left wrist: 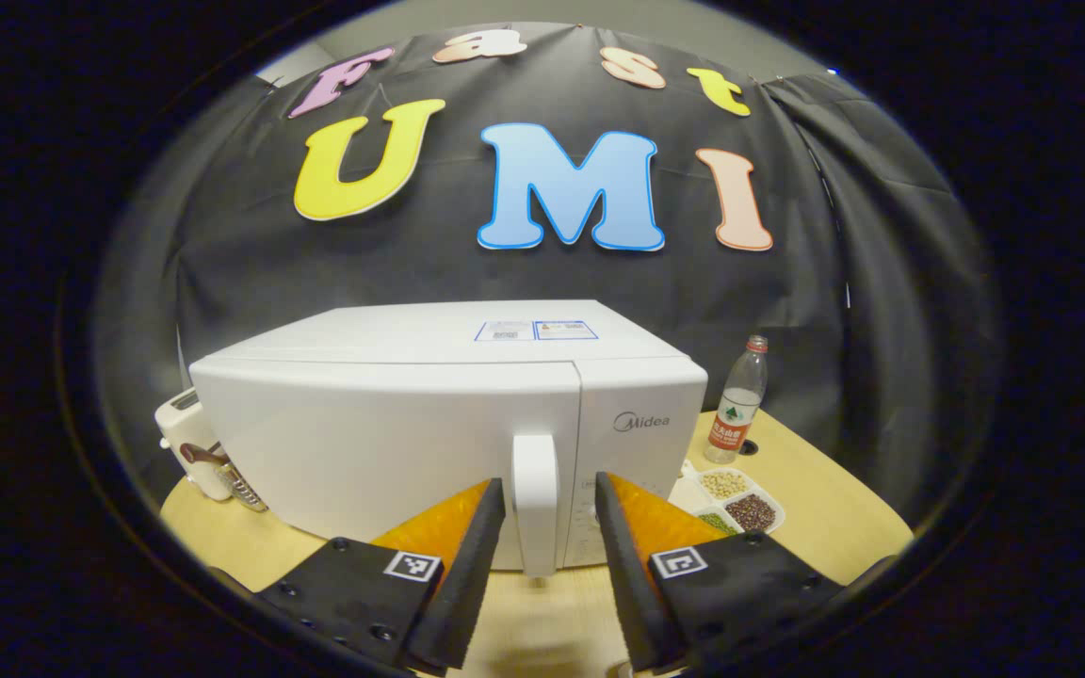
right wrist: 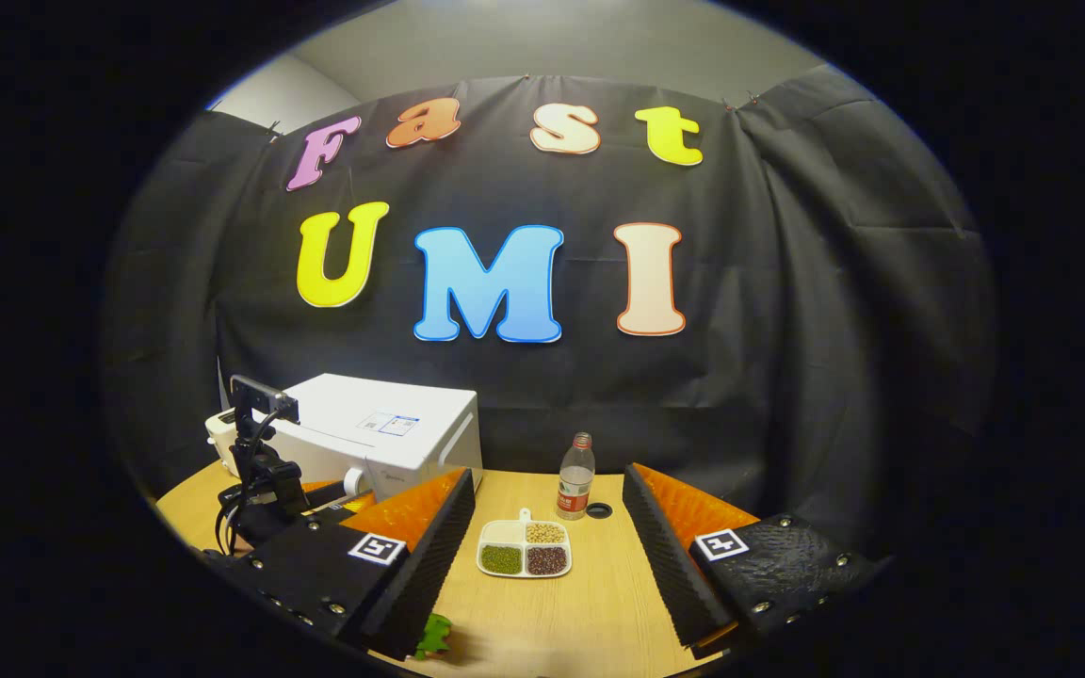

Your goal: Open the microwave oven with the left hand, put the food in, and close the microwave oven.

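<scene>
The left gripper is spread wide with the microwave oven's door handle standing between its fingers, neither finger touching it and nothing held; it appears lined up to close on the handle and pull, since the door is still shut. The right gripper is likewise wide open and empty, hovering over the wooden table and aimed at the divided dish of beans, probably the food it is meant to carry in once the door swings clear.

Left to right in the left gripper view: a pale toaster sits just beside the white microwave oven, partly hidden behind its left end; the oven takes the middle of the table; beyond its control panel stands a plastic water bottle, with the dish of beans in front of it. The door looks hinged on the left, so the toaster may sit near its swing. In the right gripper view, the left gripper shows at the oven front, and a small green object lies on the near edge of the table.
</scene>
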A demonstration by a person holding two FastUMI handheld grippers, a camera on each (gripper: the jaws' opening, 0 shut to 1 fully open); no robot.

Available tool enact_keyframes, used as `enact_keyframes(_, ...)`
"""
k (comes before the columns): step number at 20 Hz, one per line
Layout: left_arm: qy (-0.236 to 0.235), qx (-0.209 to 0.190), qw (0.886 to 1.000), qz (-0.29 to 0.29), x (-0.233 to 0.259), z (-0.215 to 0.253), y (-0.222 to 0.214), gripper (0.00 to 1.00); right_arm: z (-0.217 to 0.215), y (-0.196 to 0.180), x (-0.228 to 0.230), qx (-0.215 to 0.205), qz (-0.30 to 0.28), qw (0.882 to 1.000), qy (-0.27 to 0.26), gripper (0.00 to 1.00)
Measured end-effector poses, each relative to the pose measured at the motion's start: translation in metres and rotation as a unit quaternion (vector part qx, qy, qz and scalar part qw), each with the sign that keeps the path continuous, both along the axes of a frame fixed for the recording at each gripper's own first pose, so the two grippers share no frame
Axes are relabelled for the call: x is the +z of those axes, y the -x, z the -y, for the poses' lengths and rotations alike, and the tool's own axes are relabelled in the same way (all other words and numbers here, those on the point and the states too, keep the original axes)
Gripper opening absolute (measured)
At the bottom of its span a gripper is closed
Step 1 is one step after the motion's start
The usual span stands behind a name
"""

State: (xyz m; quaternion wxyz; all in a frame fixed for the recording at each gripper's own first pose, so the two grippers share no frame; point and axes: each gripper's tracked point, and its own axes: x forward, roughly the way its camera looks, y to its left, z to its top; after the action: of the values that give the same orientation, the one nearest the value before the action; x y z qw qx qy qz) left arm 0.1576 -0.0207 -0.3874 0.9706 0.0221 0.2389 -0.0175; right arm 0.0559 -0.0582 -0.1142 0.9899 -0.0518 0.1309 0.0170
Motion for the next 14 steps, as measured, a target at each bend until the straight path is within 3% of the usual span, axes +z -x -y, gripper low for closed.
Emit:
enact_keyframes(2, -0.006, 0.006, 1.000, -0.009, -0.006, -0.006, 0.000, 0.44, 0.004, -0.004, -0.005, 0.000, -0.007, 1.000, -0.003, 0.96)
enact_keyframes(3, -0.001, 0.006, 1.000, -0.008, -0.007, -0.007, -0.004, 0.36, 0.006, -0.005, -0.006, 0.001, -0.009, 1.000, -0.004, 0.96)
enact_keyframes(4, 0.002, 0.005, 1.000, -0.015, -0.008, -0.006, -0.003, 0.36, 0.007, -0.007, -0.008, 0.002, -0.010, 1.000, -0.005, 0.96)
enact_keyframes(5, 0.001, 0.003, 1.000, -0.014, -0.008, -0.006, -0.004, 0.26, 0.007, -0.009, -0.008, 0.005, -0.010, 1.000, -0.008, 0.96)
enact_keyframes(6, -0.002, 0.002, 1.000, -0.021, -0.007, -0.005, -0.004, 0.27, 0.006, -0.010, -0.010, 0.009, -0.011, 1.000, -0.011, 0.96)
enact_keyframes(7, -0.003, 0.002, 1.000, -0.021, -0.007, -0.005, -0.004, 0.17, 0.005, -0.011, -0.012, 0.013, -0.013, 1.000, -0.015, 0.96)
enact_keyframes(11, -0.003, -0.004, 0.999, -0.040, -0.006, -0.006, 0.000, 0.08, -0.004, -0.014, -0.020, 0.033, -0.019, 0.999, -0.036, 0.96)
enact_keyframes(14, 0.005, -0.010, 0.997, -0.071, -0.009, -0.006, 0.021, 0.08, -0.004, -0.009, -0.018, 0.017, -0.020, 0.999, -0.037, 0.96)
